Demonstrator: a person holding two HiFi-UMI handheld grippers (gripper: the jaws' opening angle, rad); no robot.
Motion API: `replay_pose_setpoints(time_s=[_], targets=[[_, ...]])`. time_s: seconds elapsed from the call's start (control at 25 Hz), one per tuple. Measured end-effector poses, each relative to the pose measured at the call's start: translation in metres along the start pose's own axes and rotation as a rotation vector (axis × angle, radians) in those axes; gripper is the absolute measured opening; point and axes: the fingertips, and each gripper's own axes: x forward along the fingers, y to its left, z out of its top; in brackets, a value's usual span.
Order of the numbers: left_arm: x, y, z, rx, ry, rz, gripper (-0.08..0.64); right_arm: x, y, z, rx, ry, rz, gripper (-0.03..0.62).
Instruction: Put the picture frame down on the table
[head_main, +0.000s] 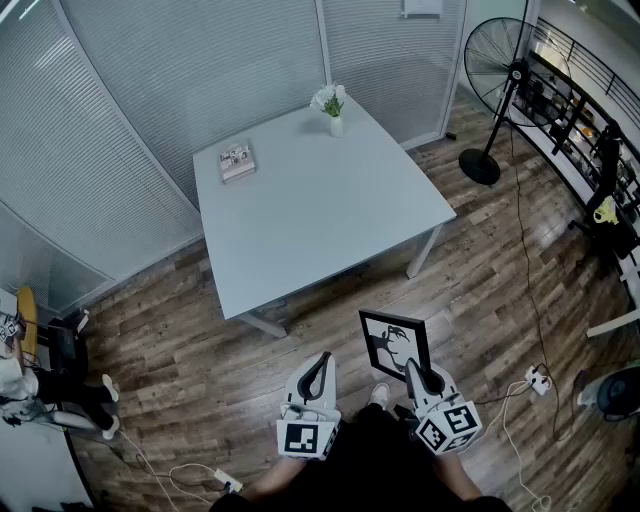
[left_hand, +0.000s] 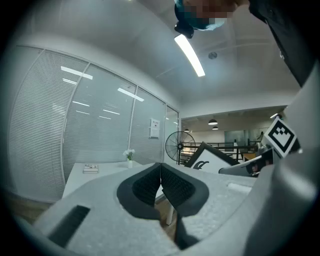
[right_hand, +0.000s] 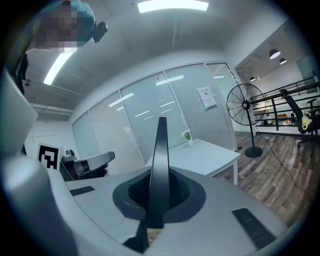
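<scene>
A black picture frame with a dark print stands upright in my right gripper, which is shut on its lower right edge. In the right gripper view the picture frame shows edge-on as a thin black bar clamped between the pads. My left gripper is shut with nothing in it, level with the right one and to its left. In the left gripper view the left gripper has its pads touching, and the picture frame appears at the right. Both grippers hover over the wooden floor, short of the white table.
On the table a small book lies at the far left corner and a vase of white flowers stands at the far corner. A standing fan is at the right. Cables and a power strip lie on the floor.
</scene>
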Motion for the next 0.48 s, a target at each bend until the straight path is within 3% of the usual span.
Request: replay_pose_setpoints(time_s=[0.48], targets=[[0.0028,0.0004,0.0017,-0.005,0.002,0.008,0.017,0.0016,0.0002,0.0026,0.001,-0.005,0.013,0.018]])
